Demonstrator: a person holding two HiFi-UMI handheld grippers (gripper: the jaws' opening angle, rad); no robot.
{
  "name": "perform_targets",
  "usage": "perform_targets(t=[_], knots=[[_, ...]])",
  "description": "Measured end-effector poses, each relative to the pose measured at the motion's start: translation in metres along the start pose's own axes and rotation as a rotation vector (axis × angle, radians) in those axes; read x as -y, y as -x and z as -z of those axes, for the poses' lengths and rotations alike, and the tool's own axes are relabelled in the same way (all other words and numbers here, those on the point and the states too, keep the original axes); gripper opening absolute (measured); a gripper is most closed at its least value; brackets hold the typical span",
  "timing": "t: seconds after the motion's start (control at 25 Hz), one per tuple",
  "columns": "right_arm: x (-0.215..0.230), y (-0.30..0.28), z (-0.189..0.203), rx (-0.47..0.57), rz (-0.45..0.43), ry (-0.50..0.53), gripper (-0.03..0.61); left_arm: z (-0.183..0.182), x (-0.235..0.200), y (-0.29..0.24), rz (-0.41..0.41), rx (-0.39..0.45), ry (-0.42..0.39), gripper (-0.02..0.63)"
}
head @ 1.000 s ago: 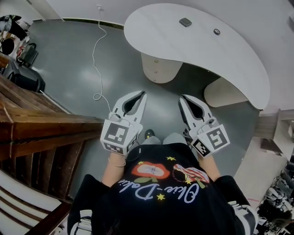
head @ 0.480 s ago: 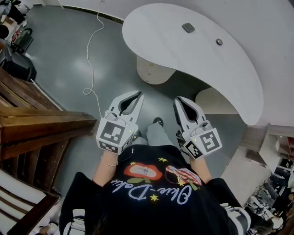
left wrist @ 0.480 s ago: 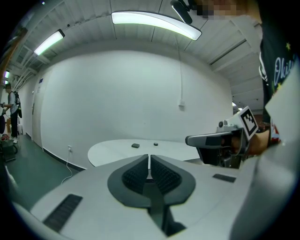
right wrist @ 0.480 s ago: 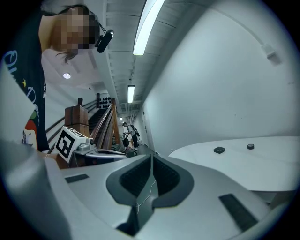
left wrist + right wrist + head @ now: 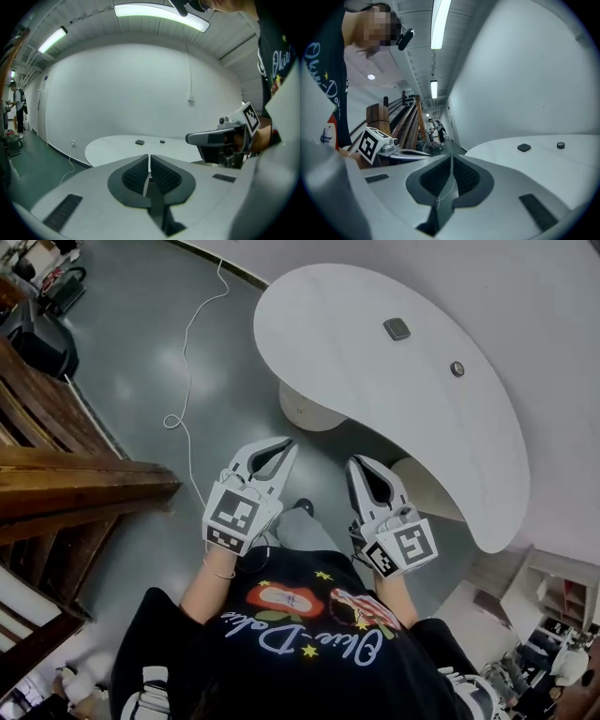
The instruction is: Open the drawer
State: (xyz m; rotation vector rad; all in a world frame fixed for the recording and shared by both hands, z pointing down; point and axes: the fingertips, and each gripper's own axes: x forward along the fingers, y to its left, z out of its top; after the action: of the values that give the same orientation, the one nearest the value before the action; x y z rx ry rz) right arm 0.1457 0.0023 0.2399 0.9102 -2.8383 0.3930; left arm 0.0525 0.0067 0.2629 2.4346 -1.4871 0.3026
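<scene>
I see no drawer front in any view. A white curved table [image 5: 356, 362] stands ahead on two beige pedestals [image 5: 305, 409]. My left gripper [image 5: 292, 441] and right gripper [image 5: 354, 461] are held side by side in front of the person's body, pointing at the table's near edge. Both are shut with nothing between the pads. In the left gripper view the left gripper [image 5: 149, 157] points at the table [image 5: 117, 145], with the right gripper [image 5: 188, 138] beside it. In the right gripper view the right gripper [image 5: 452, 155] also shows closed pads.
A dark square object [image 5: 397, 329] and a round one [image 5: 457, 368] lie on the table. A wooden stair rail [image 5: 75, 484] runs at the left, a white cable [image 5: 187, 381] trails over the grey floor, and shelves [image 5: 553, 596] stand at the lower right.
Both grippers have moved forward together towards the table, which now lies closer. Their jaws have stayed shut.
</scene>
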Motion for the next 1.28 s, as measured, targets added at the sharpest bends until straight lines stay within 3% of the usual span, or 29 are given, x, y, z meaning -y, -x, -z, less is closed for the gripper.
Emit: perform_targets(t=[0.2, 0.28, 0.4, 0.6, 0.84, 0.92, 1.28], knots=[[0.024, -0.019, 0.025, -0.041, -0.094, -0.039, 0.006, 0.036, -0.016, -0.041, -0.06, -0.08, 0.046, 0.006], [0.03, -0.027, 0.042, -0.069, -0.136, -0.07, 0.058, 0.055, -0.022, -0.055, -0.091, -0.108, 0.076, 0.006], [0.043, -0.04, 0.066, -0.087, -0.158, -0.095, 0.067, 0.079, -0.034, -0.078, -0.13, -0.116, 0.101, 0.006], [0.059, -0.066, 0.102, -0.125, -0.133, -0.084, 0.047, 0.116, -0.067, -0.11, -0.165, -0.102, 0.148, 0.006], [0.069, -0.103, 0.143, -0.185, -0.105, -0.083, 0.008, 0.175, -0.106, -0.139, -0.186, -0.151, 0.194, 0.024], [0.072, -0.113, 0.151, -0.19, -0.096, -0.088, 0.003, 0.19, -0.116, -0.15, -0.187, -0.162, 0.213, 0.057], [0.066, -0.131, 0.179, -0.265, -0.075, -0.096, 0.003, 0.245, -0.141, -0.203, -0.153, -0.204, 0.233, 0.086]])
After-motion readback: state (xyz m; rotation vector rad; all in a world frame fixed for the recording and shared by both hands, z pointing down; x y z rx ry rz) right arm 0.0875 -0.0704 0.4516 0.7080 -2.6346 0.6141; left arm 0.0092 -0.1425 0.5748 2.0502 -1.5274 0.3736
